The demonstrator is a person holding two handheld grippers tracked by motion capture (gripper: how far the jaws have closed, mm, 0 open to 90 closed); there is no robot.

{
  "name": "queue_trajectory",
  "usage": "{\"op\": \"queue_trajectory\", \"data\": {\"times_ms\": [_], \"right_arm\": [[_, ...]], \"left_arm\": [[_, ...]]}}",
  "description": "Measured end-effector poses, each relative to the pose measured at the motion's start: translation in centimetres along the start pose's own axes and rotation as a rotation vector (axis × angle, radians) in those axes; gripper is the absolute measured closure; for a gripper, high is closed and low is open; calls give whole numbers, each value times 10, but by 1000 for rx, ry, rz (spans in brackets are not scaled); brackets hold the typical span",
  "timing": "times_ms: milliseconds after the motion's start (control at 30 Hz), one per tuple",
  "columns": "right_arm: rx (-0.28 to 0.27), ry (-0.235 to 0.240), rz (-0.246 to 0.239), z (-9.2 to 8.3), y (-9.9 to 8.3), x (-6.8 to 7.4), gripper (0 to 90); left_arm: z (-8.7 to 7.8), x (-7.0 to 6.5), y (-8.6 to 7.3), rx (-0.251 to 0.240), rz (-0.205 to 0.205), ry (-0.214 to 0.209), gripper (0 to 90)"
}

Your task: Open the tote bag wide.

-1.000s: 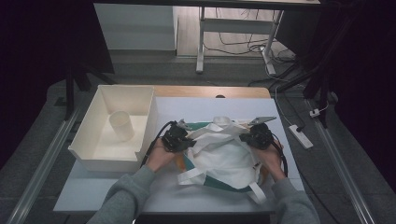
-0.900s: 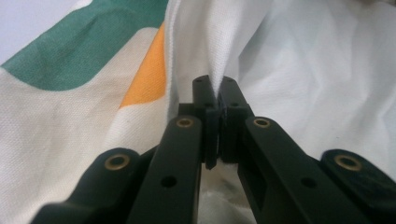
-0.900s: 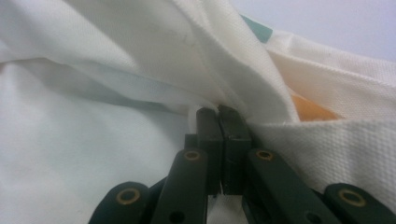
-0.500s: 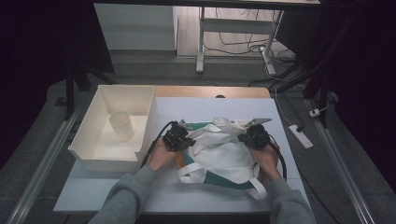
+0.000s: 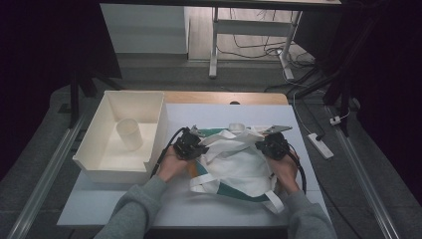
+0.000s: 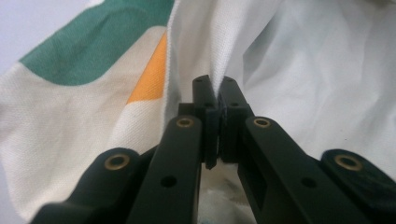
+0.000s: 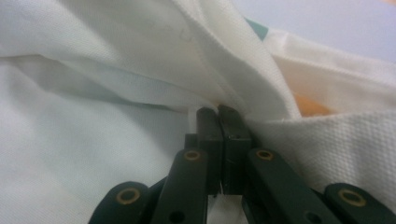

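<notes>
Bag (image 5: 234,167): white cloth tote with green and orange print, lay crumpled on the table (image 5: 124,211), right of the white bin (image 5: 99,164).
Left claw (image 6: 215,88): pinched shut on a fold of bag cloth, at the bag's left edge.
Right claw (image 7: 218,112): pinched shut on a cloth fold at the bag's right edge.
Purpose, judged: opposite edges gripped, probably for spreading or opening the bag.
High view: gave both hands, straps, bin with a cup (image 5: 129,133) inside.
Gripper views: gave cloth caught between jaws, too small from above.
</notes>
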State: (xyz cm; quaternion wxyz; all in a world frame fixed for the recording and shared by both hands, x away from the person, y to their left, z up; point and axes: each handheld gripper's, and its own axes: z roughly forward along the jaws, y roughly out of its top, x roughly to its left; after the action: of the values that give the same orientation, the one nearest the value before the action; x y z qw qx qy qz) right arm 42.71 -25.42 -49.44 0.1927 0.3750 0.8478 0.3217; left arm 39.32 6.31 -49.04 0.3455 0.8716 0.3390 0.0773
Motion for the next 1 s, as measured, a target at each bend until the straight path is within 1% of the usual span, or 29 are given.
{"op": "queue_trajectory", "data": {"times_ms": [100, 200, 233, 333, 400, 433, 467, 533, 567, 633, 733, 833, 933, 1000], "right_arm": [[11, 11, 2, 2, -2, -1, 886], [4, 22, 2, 0, -1, 0, 864], [5, 26, -3, -2, -1, 1, 831], [-13, 57, -15, -8, 1, 6, 684], [-33, 56, -42, -15, 2, 11, 599], [-55, 59, -51, -20, 1, 14, 579], [-74, 75, -50, -24, 1, 16, 562], [-112, 111, -39, -34, 1, 17, 532], [-129, 128, -32, -38, 0, 18, 524], [-152, 148, -27, -45, -2, 19, 508], [-168, 163, -28, -51, -7, 21, 496], [-170, 171, -33, -56, -13, 23, 489], [-181, 170, -35, -61, -19, 25, 486], [-186, 171, -33, -65, -22, 27, 484]], "left_arm": [[1, 0, 0, 4, -1, -2, 879], [0, 0, -1, 0, -5, -7, 875], [-1, 1, -1, -5, -8, -15, 871], [-3, 1, -1, -20, -13, -27, 847], [-7, 0, 0, -43, -16, -35, 773], [-9, 0, 0, -54, -19, -39, 700], [-12, -1, 0, -66, -20, -35, 651], [-18, -2, 1, -85, -21, -31, 611], [-21, -3, 1, -90, -17, -29, 582], [-25, -4, 1, -100, -17, -28, 524], [-33, -5, 1, -117, -27, -30, 466], [-42, -7, 2, -140, -36, -47, 432], [-52, -13, 3, -157, -9, -59, 418], [-59, -17, 3, -172, 1, -72, 407]]}}
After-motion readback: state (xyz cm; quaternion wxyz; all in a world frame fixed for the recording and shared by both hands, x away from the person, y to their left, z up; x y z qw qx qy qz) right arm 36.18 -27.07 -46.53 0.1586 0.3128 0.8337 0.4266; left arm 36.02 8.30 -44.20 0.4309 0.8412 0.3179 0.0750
